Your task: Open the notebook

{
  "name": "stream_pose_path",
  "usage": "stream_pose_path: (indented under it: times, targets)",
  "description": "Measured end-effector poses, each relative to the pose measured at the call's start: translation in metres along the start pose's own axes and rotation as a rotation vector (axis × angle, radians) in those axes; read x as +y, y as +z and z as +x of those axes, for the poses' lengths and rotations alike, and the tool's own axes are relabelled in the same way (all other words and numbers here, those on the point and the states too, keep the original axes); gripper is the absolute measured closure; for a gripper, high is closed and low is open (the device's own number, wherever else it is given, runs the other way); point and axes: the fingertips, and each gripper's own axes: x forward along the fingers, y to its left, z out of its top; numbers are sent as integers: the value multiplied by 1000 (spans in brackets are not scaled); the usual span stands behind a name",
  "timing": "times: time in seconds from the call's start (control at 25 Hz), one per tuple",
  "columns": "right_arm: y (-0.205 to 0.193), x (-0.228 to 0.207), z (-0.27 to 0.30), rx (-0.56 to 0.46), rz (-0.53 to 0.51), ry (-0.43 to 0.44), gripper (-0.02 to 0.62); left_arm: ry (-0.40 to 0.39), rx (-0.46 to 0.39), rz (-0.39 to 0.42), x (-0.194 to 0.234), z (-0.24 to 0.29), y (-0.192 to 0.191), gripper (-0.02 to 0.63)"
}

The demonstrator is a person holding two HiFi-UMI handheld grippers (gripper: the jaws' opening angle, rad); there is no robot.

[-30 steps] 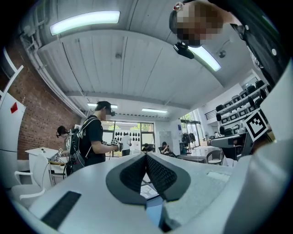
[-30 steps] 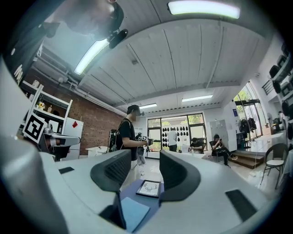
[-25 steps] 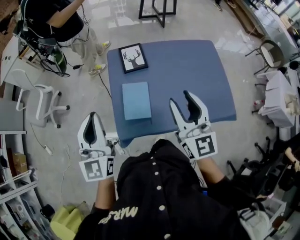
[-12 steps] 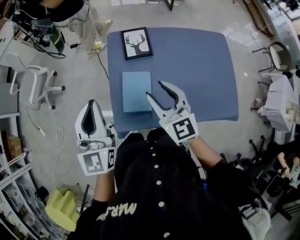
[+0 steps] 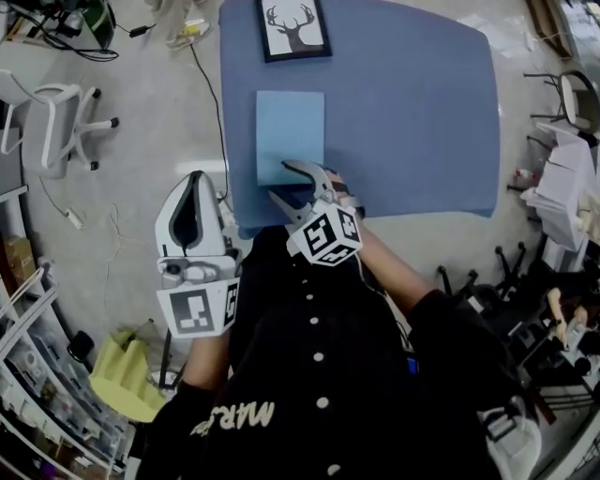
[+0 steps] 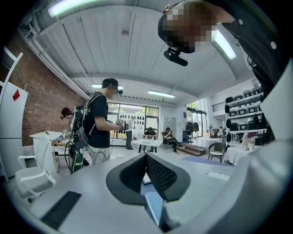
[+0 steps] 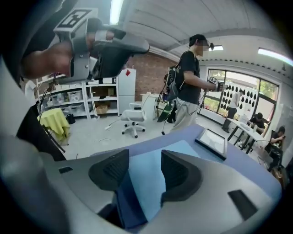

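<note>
The light blue notebook (image 5: pixel 291 136) lies closed on the blue table (image 5: pixel 412 122), near its front left. My right gripper (image 5: pixel 289 183) is tilted down at the notebook's near edge. Its jaws are opening, and in the right gripper view (image 7: pixel 144 157) the notebook (image 7: pixel 153 180) shows in the gap with neither pad pressing on it. My left gripper (image 5: pixel 194 187) hangs off the table's left front corner, over the floor. In its own view the left gripper (image 6: pixel 146 157) has its pad tips together with nothing between them.
A black-framed deer picture (image 5: pixel 295 28) lies at the table's far left beyond the notebook. A white office chair (image 5: pixel 56 103) and cables are on the floor to the left. A person with a backpack (image 7: pixel 187 87) stands beyond the table. Shelving (image 5: pixel 28 394) lines the left side.
My right gripper swung down and left from the table's front right to the notebook's near edge and tipped downward. My left gripper sank a little. The jaws of the right gripper widened.
</note>
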Motion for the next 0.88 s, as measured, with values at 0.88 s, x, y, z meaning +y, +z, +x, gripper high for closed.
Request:
stream_pose_path:
  times: [0.88]
  targets:
    - [-67,26,73,173,-241,-67,410,-48,72,-41,3,4,-82,603]
